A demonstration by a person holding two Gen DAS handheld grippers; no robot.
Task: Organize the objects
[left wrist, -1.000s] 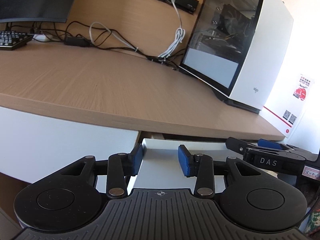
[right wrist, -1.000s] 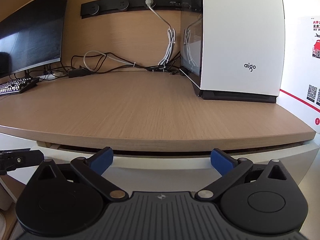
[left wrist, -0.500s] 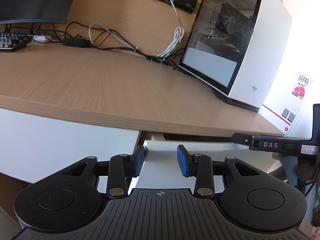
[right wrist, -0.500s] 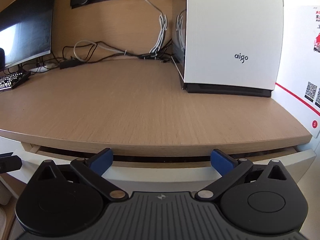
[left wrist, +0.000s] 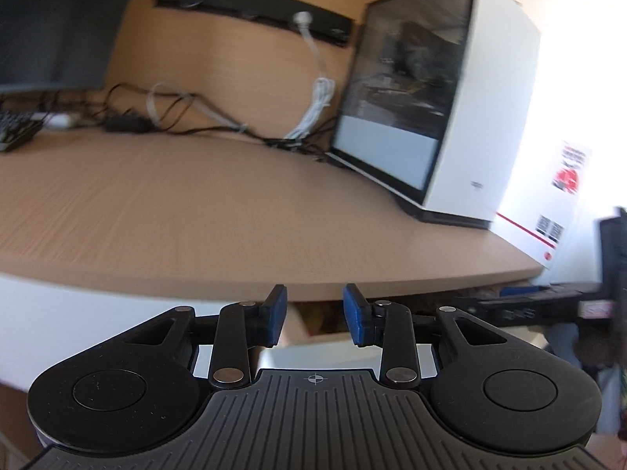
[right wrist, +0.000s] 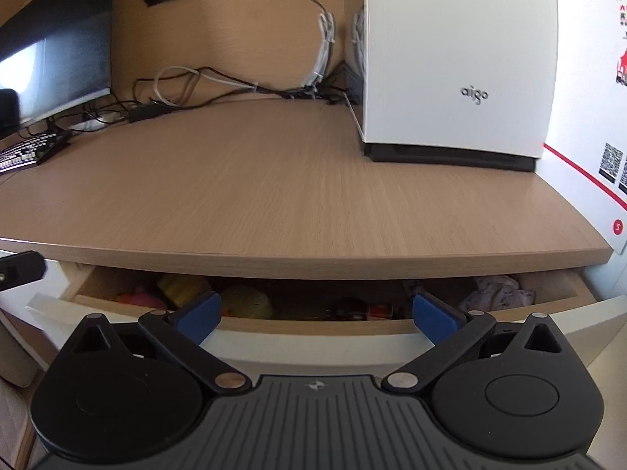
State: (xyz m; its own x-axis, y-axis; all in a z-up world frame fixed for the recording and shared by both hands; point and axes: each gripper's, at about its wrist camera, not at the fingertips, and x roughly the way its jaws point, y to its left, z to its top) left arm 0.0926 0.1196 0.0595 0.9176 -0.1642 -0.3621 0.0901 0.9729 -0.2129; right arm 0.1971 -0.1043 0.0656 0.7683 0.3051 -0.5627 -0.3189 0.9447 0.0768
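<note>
A white-fronted drawer (right wrist: 313, 342) under the wooden desk stands partly open. Inside it lie a yellow-green ball (right wrist: 247, 301), a yellow object (right wrist: 182, 286), a pink-orange object (right wrist: 137, 299), small dark items and a crumpled grey cloth (right wrist: 497, 291). My right gripper (right wrist: 315, 311) is open and empty, fingers spread just in front of the drawer's front panel. My left gripper (left wrist: 313, 313) is open with a narrow gap and empty, at the drawer's left end (left wrist: 309, 346) below the desk edge. The right gripper's body (left wrist: 548, 303) shows in the left wrist view.
On the desk (right wrist: 294, 188) stand a white computer case (right wrist: 458, 58), a monitor (right wrist: 55, 55), a keyboard (right wrist: 27, 152) and tangled cables (right wrist: 219, 86) below a black power strip (left wrist: 250, 9). A white box with red print (right wrist: 591, 98) stands at the right.
The drawer has slid out from nearly shut to partly open, showing its contents. The right gripper has drawn back and tilted down. The left view has shifted and blurred with motion.
</note>
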